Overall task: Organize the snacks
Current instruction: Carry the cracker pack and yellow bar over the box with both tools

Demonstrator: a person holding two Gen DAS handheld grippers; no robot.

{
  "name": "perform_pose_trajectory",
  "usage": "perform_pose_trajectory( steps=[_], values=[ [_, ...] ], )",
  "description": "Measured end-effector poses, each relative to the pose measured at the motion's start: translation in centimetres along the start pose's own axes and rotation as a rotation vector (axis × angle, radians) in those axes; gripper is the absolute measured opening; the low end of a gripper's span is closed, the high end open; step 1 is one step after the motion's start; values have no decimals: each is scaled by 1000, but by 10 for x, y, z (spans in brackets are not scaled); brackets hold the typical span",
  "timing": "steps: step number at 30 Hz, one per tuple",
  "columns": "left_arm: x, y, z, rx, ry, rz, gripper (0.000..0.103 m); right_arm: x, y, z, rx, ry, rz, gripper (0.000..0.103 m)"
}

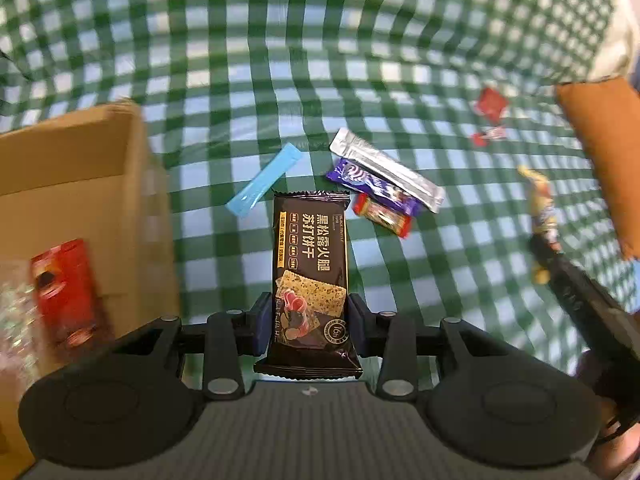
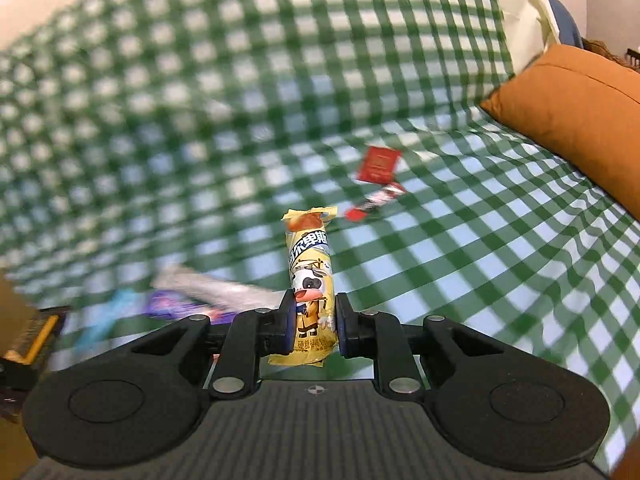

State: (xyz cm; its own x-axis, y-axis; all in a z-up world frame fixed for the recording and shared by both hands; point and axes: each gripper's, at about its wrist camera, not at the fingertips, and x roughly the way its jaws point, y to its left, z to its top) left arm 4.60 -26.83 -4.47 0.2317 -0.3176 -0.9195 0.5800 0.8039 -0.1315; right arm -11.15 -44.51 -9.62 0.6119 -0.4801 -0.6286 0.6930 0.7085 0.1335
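Note:
My left gripper (image 1: 308, 320) is shut on a black cracker packet (image 1: 308, 264) and holds it above the green checked cloth (image 1: 240, 60). A cardboard box (image 1: 80, 184) with a red packet (image 1: 64, 284) inside stands to its left. My right gripper (image 2: 311, 320) is shut on a yellow cow-print snack stick (image 2: 310, 280), which also shows at the right of the left wrist view (image 1: 540, 208). On the cloth lie a blue stick (image 1: 264, 180), a silver packet (image 1: 388, 168), a purple bar (image 1: 372, 186) and a small red bar (image 1: 382, 214).
A red square packet (image 2: 378, 164) and a small red-and-white bar (image 2: 374, 202) lie further back on the cloth. An orange cushion (image 2: 576, 120) sits at the right. The box edge (image 2: 12, 312) and the black packet (image 2: 36, 340) show at the left of the right wrist view.

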Motion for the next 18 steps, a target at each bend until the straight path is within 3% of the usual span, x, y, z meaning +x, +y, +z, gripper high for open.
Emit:
perform_pose_trajectory(
  steps=[4, 10, 18],
  values=[
    [-62, 21, -41, 23, -85, -6, 43, -69, 36, -18, 6, -23, 78, 21],
    [-142, 70, -112, 15, -192, 54, 43, -169, 99, -49, -14, -25, 216, 21],
    [-193, 141, -200, -78, -245, 114, 43, -258, 193, -104, -171, 50, 389, 21]
  ],
)
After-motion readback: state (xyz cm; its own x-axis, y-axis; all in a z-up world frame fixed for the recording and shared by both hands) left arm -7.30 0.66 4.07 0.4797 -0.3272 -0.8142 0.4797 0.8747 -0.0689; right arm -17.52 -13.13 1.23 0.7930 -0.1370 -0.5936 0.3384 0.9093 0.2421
